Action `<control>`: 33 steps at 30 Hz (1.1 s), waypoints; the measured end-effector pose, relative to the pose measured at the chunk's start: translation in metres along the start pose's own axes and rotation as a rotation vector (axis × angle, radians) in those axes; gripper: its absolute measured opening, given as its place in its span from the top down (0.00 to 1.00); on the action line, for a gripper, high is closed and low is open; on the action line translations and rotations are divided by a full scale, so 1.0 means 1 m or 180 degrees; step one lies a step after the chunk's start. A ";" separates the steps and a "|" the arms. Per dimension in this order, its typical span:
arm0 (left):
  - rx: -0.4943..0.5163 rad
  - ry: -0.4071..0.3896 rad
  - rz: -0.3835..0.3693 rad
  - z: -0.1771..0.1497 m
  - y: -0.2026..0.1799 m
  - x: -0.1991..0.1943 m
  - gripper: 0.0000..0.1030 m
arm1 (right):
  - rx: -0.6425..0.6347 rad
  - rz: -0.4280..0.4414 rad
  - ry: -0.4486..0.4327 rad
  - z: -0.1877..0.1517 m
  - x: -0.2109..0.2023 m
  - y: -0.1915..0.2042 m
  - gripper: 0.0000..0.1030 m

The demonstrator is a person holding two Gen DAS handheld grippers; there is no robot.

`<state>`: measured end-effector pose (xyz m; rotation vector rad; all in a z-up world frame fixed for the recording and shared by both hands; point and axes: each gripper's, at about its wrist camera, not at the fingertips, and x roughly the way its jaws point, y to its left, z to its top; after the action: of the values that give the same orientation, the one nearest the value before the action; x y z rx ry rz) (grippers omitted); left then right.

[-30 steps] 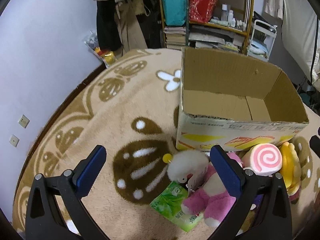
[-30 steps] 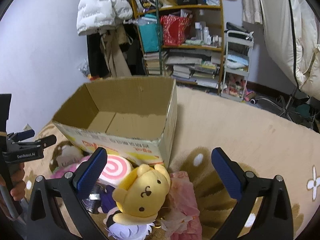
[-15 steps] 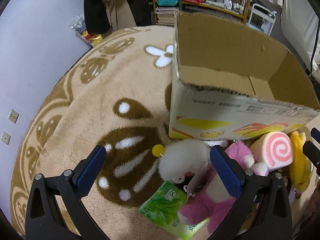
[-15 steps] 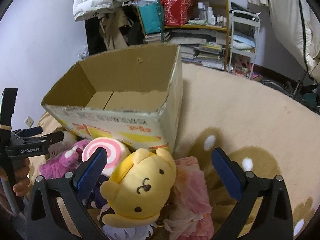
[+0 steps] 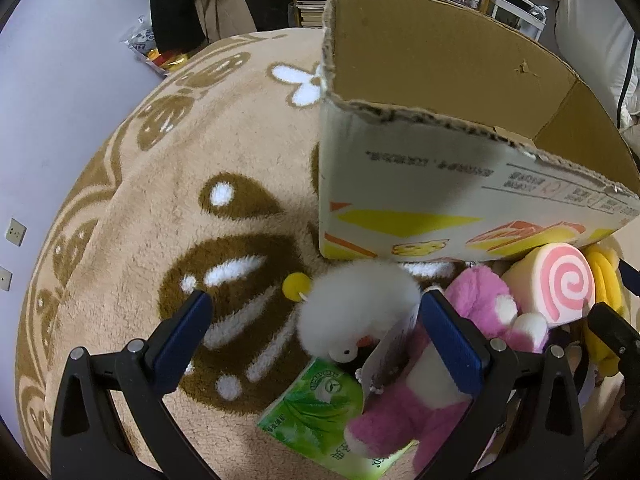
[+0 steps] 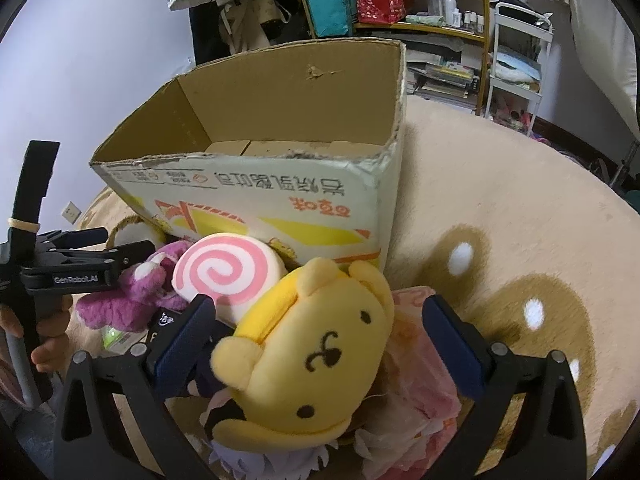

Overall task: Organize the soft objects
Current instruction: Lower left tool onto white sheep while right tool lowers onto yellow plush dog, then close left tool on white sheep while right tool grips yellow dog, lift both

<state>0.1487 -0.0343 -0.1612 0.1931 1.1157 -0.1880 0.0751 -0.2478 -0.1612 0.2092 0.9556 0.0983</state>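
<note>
Plush toys lie heaped on the rug (image 5: 132,208) against the near wall of the open box (image 6: 256,196). We hold both claws released, nothing between the fingers. Our left gripper (image 5: 316,326) hangs over the white plush (image 5: 356,312), which sits between its blue pads; the right pad is just beside the pink plush (image 5: 472,300). A green packet (image 5: 320,412) lies under both toys. The swirl cushion (image 5: 556,284) leans on the box front, touching the pink plush. Our right gripper (image 6: 316,328) hangs spread around the yellow bear (image 6: 316,352), which lies face up atop a pink bag (image 6: 420,376) and a purple-white toy (image 6: 248,456), partly hidden. A shelf (image 6: 420,20) stands behind the box. We see only bare cardboard floor inside the box.
</note>
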 end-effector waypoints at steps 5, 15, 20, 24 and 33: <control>-0.0053 0.0061 -0.0103 -0.002 0.001 0.002 0.17 | -0.0035 0.0041 0.0085 0.000 0.001 0.002 0.06; -0.0200 0.0133 -0.0434 -0.005 0.003 0.009 0.42 | -0.0007 0.0163 0.0152 -0.002 0.002 0.000 0.18; -0.0373 0.0215 -0.0533 -0.005 0.013 0.020 0.43 | -0.0017 0.0147 0.0190 -0.003 0.005 0.002 0.18; -0.0406 0.0209 -0.0562 -0.005 0.013 0.021 0.51 | -0.0037 0.0139 0.0219 -0.004 0.008 0.004 0.18; -0.0315 0.0147 -0.0481 -0.009 0.007 0.020 0.65 | -0.0022 0.0178 0.0226 -0.004 0.006 0.001 0.26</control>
<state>0.1512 -0.0267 -0.1827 0.0250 1.1833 -0.2632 0.0748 -0.2457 -0.1682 0.2274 1.0200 0.1613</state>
